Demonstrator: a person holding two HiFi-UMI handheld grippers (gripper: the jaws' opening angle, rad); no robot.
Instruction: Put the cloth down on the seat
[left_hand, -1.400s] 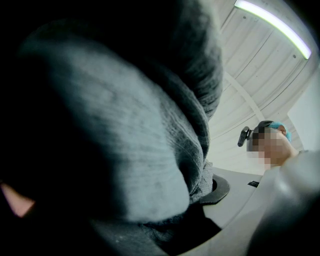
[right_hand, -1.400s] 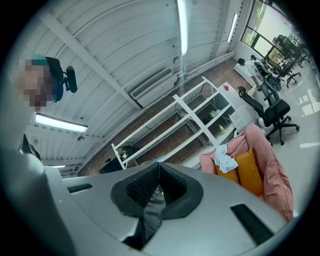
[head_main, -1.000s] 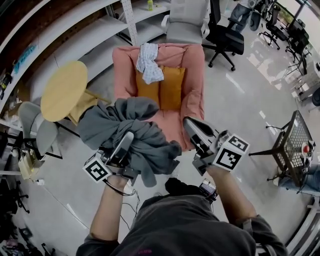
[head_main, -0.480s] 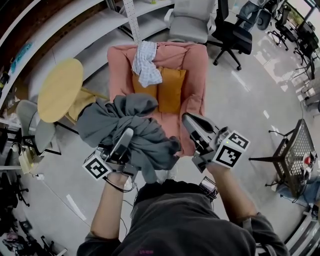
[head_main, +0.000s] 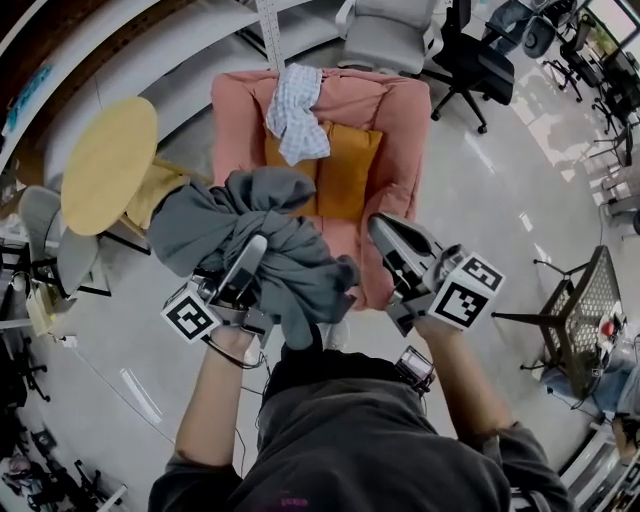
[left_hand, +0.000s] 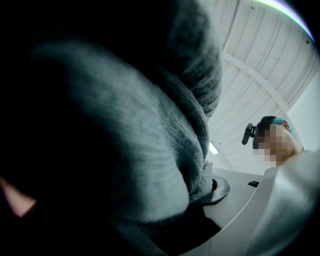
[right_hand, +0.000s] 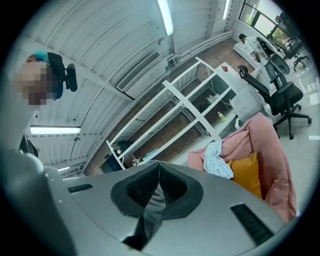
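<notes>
A bundled grey cloth (head_main: 270, 250) hangs over my left gripper (head_main: 252, 262), which is shut on it; one pale finger lies along the top of the bundle. In the left gripper view the grey cloth (left_hand: 140, 140) fills most of the picture and hides the jaws, apart from one dark pad (left_hand: 220, 187). The cloth hangs just in front of the pink armchair (head_main: 395, 110), over the front of its seat (head_main: 340, 240). My right gripper (head_main: 382, 230) is shut and empty, level with the seat's front right corner. Its pads (right_hand: 159, 167) meet with nothing between them.
Two orange cushions (head_main: 345, 170) and a checked white cloth (head_main: 297, 110) lie against the armchair's back. A round yellow table (head_main: 108, 165) stands to the left, a grey chair (head_main: 390, 35) and a black office chair (head_main: 480, 60) behind. A wire side table (head_main: 580, 310) is at right.
Both grippers and the cloth have come closer to the armchair, which now sits larger and lower in the head view. The cloth stays gripped in the left gripper.
</notes>
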